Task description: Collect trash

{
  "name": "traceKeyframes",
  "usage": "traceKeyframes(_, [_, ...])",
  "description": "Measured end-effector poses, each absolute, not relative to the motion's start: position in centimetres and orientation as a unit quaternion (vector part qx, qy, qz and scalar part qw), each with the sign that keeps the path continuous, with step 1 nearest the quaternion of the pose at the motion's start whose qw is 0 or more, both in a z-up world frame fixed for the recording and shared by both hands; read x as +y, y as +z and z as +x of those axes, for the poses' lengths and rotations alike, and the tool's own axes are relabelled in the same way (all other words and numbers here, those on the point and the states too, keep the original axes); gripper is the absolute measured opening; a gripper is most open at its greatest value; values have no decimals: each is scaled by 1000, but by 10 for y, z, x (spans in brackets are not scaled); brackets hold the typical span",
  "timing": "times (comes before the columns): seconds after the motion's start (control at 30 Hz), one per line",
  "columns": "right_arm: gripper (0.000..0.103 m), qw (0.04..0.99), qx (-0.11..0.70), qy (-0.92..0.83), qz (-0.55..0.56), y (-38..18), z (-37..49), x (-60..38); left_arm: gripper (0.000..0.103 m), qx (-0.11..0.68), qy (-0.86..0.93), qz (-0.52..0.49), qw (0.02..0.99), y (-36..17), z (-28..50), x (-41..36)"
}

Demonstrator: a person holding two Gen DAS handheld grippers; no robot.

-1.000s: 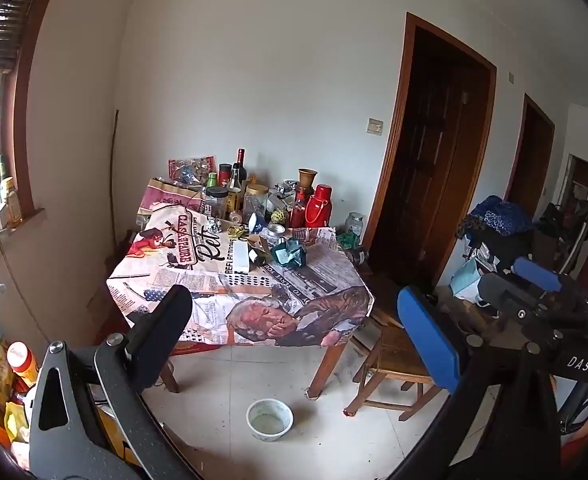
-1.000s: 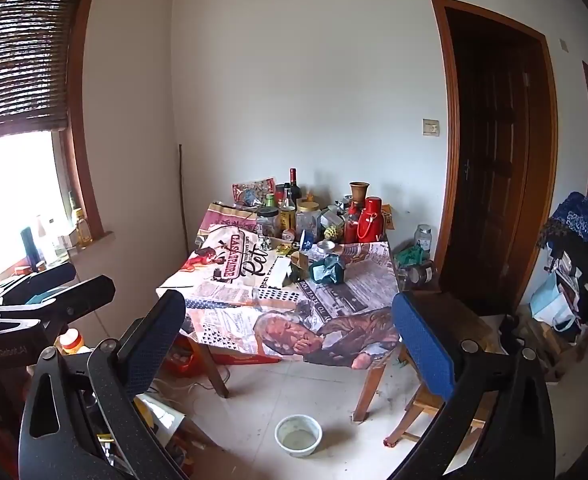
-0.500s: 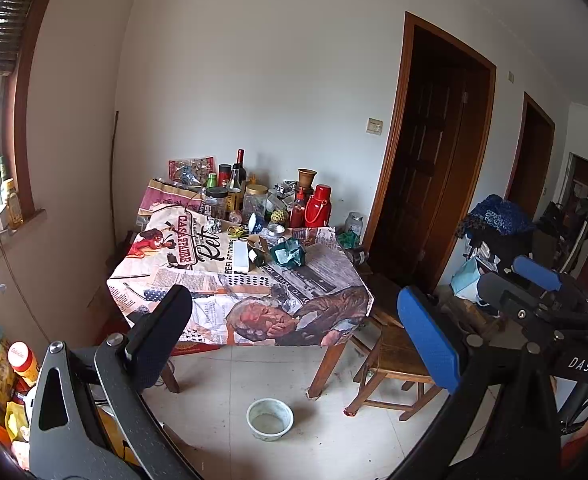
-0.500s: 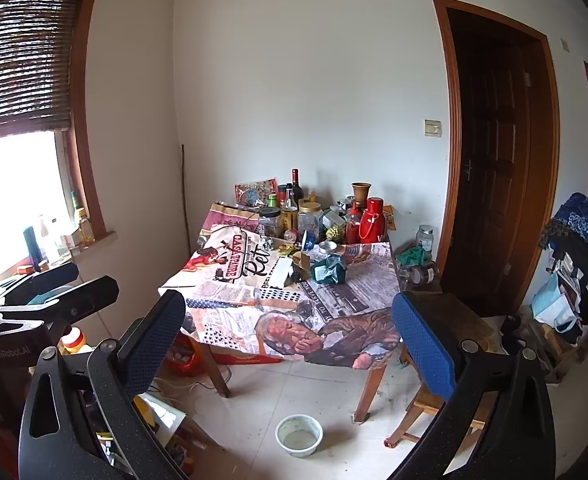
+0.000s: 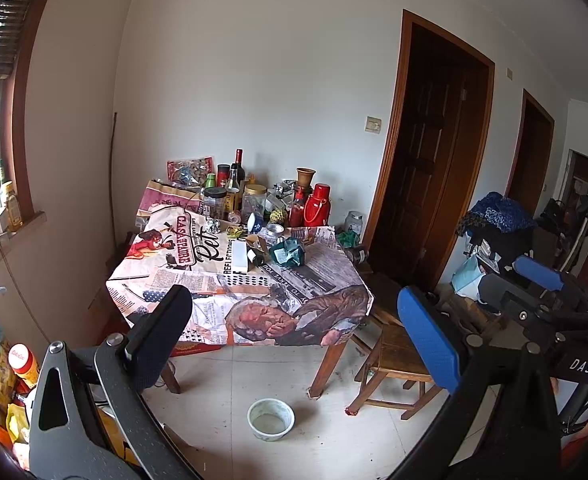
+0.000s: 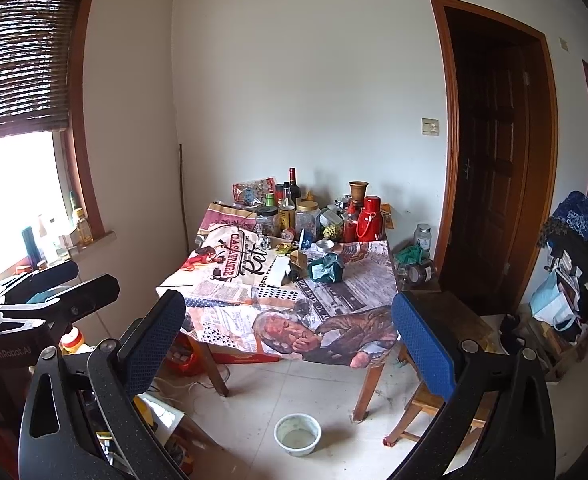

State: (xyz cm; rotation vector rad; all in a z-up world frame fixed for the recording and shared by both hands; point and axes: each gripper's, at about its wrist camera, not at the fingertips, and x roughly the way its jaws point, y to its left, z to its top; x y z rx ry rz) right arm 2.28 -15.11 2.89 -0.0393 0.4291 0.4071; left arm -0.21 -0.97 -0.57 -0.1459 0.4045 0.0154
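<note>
White-walled room, pale tiled floor, dark wooden doors on the right, window with a slatted blind on the left. A wooden table (image 5: 326,364) stands against the far wall under a newsprint-patterned cloth (image 5: 221,280) that drapes over its front edge.

Trash item — crumpled teal-green wrapper (image 5: 289,252), lying on the cloth near the table's middle, toward the right side. Surface creased and faceted, slightly glossy, with a pale printed patch showing; shape an irregular wad. Same wad in the right view (image 6: 326,268). Just left of it: a flat white rectangular box (image 5: 239,256) and a small dark bottle lying on its side.

Back of table is crowded: red thermos (image 5: 318,205), smooth and cylindrical; brown clay vase (image 5: 306,178) with flared lip; clear jars with gold and black lids; dark glass wine bottle (image 5: 238,162).

On the floor in front — round white bowl (image 5: 270,421), rim scuffed. Low wooden stool (image 5: 394,364) beside the table's right leg.

Left gripper (image 5: 294,320): jaws spread wide, nothing between them, well short of the table. Right gripper (image 6: 289,326): likewise released and empty, blue textured pads (image 6: 422,344) apart.
</note>
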Motion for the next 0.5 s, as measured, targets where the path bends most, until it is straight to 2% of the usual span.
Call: traceKeyframes(0.5, [103, 956, 212, 200, -20, 28, 22, -152, 103, 199, 10, -68, 978, -6, -3, -10])
